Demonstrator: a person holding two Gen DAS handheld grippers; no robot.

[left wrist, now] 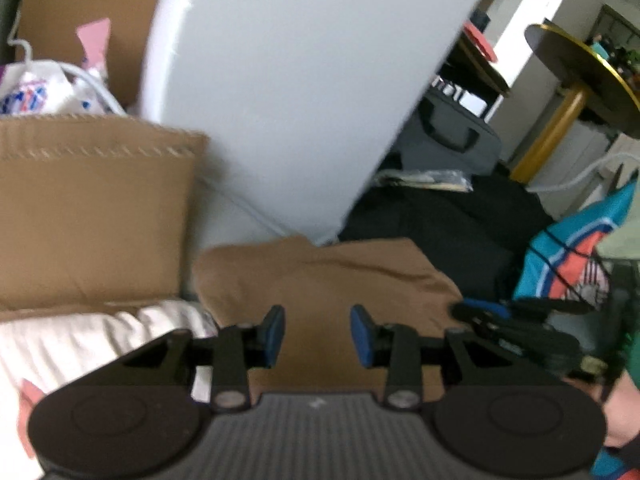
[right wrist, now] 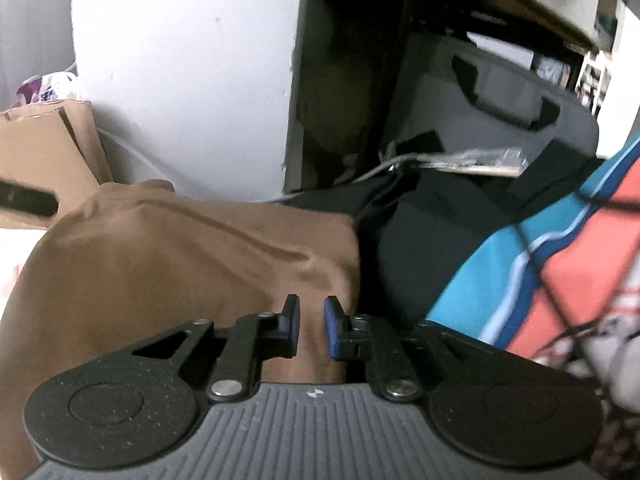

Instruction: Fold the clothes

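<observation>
brown garment under both grippers, neither gripping

we note that both views are blurred, and much at the edges is hard to make out. the brown garment [left wrist: 332, 280] is cut off below by the gripper body in each view, so we cannot tell its full outline or how far it is folded. dark clothing [left wrist: 440, 216] lies just beside it, its shape unclear. a blue and orange fabric [right wrist: 540, 248] runs out of frame on the right.

the left gripper [left wrist: 318, 334] points downward over the brown garment, its jaws a moderate gap apart with only the cloth's surface seen between them; the pads press on nothing. the right gripper [right wrist: 311, 328] points down over the garment's right edge, jaws narrow but parted, and no fold is pinched between them. in the left view the right gripper [left wrist: 492, 316] shows as a dark blurred form at the garment's right edge.

we count two grippers, one brown garment, one cardboard box [left wrist: 92, 208], and one white panel [left wrist: 300, 80] standing behind. a pale cloth [left wrist: 80, 344] lies at lower left.
</observation>
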